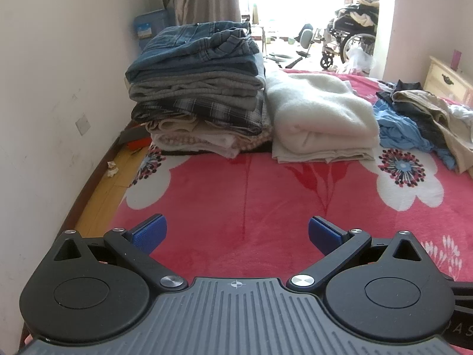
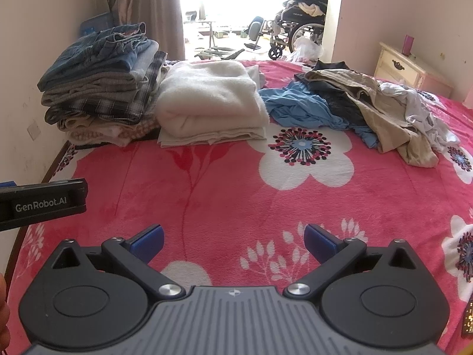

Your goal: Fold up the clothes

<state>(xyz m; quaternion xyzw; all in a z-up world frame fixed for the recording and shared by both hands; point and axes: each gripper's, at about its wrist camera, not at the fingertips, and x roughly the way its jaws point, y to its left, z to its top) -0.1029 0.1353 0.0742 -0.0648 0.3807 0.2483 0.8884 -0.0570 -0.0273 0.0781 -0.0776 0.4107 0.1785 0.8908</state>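
Overhead, both claws, left (image 1: 237, 234) and right (image 2: 233, 238), are hanging wide open and empty over the pink bed (image 2: 224, 195); beyond it, a wheelchair (image 2: 298, 26) is fading into window glare.

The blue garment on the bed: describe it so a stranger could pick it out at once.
Start from the pink flowered blanket covering the bed and find the loose heap of unfolded clothes toward its right side. The blue garment lies crumpled at the heap's left edge, just right of the folded cream blanket. It is the only bright blue piece; its neighbours are black, tan and white.
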